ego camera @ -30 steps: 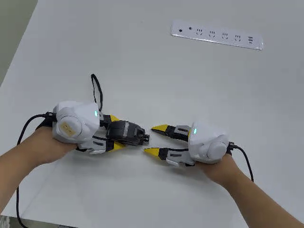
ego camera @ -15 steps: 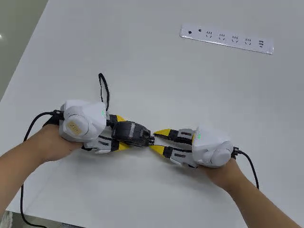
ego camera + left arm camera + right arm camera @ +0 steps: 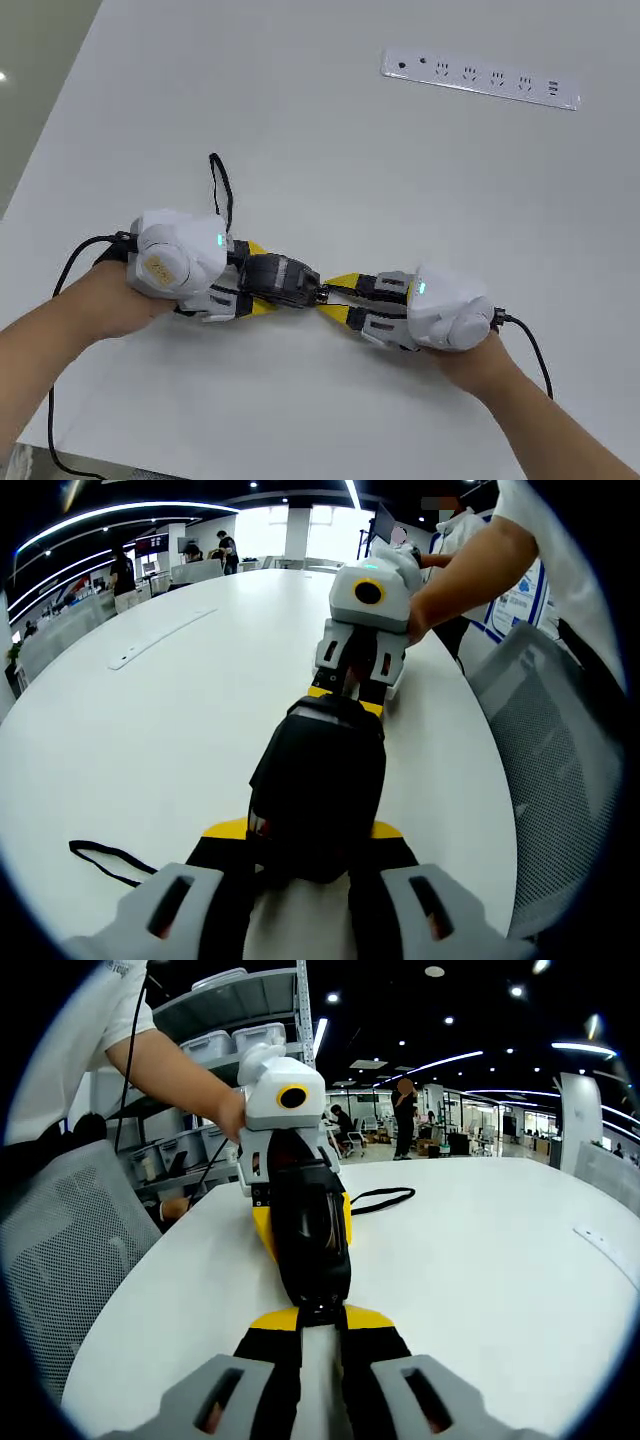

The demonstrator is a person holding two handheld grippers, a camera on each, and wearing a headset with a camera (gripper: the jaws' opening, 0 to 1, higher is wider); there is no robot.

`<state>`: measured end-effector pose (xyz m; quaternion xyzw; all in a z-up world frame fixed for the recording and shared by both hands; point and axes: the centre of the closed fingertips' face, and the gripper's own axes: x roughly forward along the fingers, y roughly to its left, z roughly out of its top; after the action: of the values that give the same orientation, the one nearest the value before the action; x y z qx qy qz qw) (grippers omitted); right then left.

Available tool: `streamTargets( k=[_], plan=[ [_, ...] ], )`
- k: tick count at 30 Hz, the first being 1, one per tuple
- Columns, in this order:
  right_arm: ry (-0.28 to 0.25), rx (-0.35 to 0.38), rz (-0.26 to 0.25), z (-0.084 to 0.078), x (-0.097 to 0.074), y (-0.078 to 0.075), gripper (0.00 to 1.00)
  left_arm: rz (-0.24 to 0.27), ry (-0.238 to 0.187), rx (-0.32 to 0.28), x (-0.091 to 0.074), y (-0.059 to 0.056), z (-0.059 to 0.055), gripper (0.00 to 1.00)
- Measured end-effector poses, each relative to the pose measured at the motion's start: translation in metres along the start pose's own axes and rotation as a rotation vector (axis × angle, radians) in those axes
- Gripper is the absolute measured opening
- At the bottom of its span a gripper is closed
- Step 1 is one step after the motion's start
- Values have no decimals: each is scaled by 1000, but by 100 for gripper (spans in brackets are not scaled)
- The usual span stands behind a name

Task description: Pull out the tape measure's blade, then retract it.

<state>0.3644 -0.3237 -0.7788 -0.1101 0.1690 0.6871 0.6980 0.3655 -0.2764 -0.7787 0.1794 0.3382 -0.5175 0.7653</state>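
Near the front edge of the white desk [image 3: 400, 180], the left hand-held gripper [image 3: 260, 278] is clamping the black tape measure [image 3: 283, 281], its yellow-tipped jaws pressing on opposite sides of the case. The case is sitting low over the desk, and whether it is touching the surface cannot be told. Its blade end is pointing away from the left hand-held gripper and straight at the right hand-held gripper [image 3: 330, 297], which is facing it head-on from the other side. In the right gripper view, the right jaws are standing almost together with a thin slit showing between them, and their yellow tips are meeting the front end of the case. Whether they are pinching the blade's tip cannot be told. A thin black strap [image 3: 220, 190] is trailing from behind the left hand-held gripper and lying in a loop on the desk, farther from the person. A white power strip [image 3: 480, 78] is lying well apart from both, toward the far side of the desk. The person's hands are gripping the white bodies of the two tools from behind, with a dark cable running back from each
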Motion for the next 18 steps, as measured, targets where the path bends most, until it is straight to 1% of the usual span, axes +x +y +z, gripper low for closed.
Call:
streamTargets(
  k=[6,9,10,11,12,13,14,16,18],
  plan=[
    [-10,3,-1,-1,0,0,12,-2,-3,-16,0,1,-1,32],
    [-13,5,-4,-1,0,-1,12,-4,-4,-10,0,1,-1,32],
    [-13,9,-4,-1,0,-1,12,-2,-2,-2,0,1,-2,32],
    [-14,9,-4,0,0,-1,12,3,2,22,0,2,-3,32],
    [-13,8,-4,0,0,-1,12,9,8,59,0,3,-5,31],
    [-13,9,-3,0,0,-1,12,5,2,22,0,2,-4,31],
    [-13,9,-3,0,1,-1,12,5,0,7,0,3,-4,30],
    [-13,9,-2,0,0,-1,12,4,2,22,0,3,-5,30],
    [-15,22,-1,0,0,-1,12,2,2,20,0,4,-5,30]
  ],
)
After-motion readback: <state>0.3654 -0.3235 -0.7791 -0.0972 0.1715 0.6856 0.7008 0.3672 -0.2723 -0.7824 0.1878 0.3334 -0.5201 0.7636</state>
